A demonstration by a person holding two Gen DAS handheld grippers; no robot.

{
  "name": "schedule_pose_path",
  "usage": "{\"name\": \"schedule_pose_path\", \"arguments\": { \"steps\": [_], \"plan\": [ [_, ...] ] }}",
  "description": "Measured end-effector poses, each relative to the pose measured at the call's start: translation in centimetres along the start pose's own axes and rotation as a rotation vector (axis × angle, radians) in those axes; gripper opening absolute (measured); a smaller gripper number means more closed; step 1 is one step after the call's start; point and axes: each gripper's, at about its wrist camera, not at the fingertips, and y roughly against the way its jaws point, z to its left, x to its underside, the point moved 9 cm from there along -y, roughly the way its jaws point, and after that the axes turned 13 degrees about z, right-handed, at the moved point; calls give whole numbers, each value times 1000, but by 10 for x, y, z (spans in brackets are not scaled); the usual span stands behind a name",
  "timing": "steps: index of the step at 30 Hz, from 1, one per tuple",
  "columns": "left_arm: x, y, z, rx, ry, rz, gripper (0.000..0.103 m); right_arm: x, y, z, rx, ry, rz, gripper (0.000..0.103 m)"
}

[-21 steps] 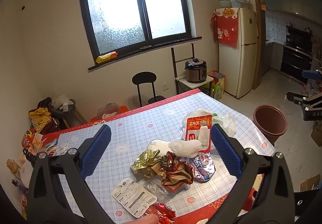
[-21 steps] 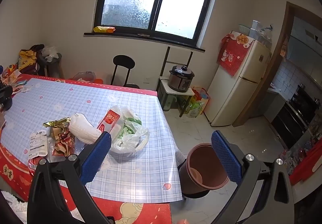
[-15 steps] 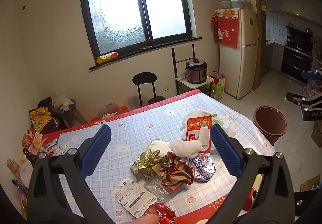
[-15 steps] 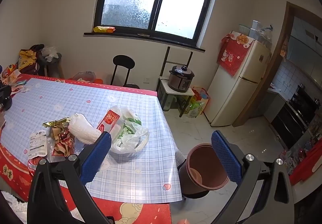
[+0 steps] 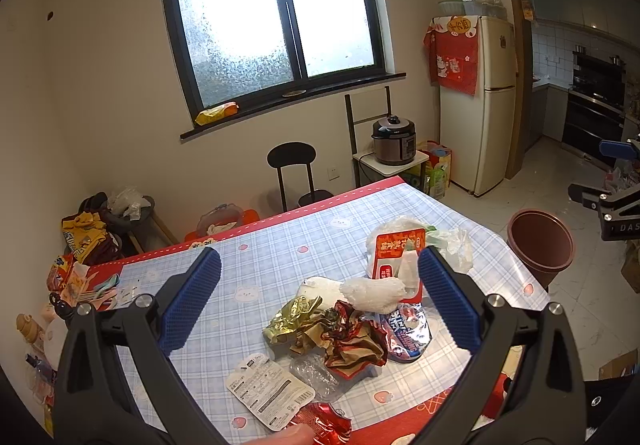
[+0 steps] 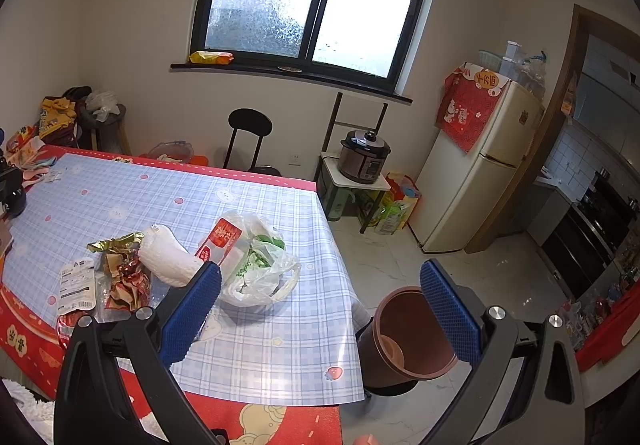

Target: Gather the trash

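Above the table | nothing has shifted since a moment ago | your left gripper and right gripper gape wide, empty | trash pile awaits, bin ready.

cream walls, plain. big dark-framed window with frosted glass, bright daylight coming through, yellow packet on the sill. black stool under it, against the wall. small stand with a cooker next to a cream fridge, red cloth draped over its top corner. pale glossy tile floor. kitchen off to the right through a wood-framed doorway, oven and white tiles. cluttered pile in the left corner.
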Motion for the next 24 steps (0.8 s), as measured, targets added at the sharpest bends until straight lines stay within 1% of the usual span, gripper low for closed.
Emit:
{"name": "schedule_pose_path", "arguments": {
  "steps": [24],
  "plan": [
    [1,-1,-2,-4,-1,2,97,1,-3,-1,0,-2,4,98]
  ]
}}
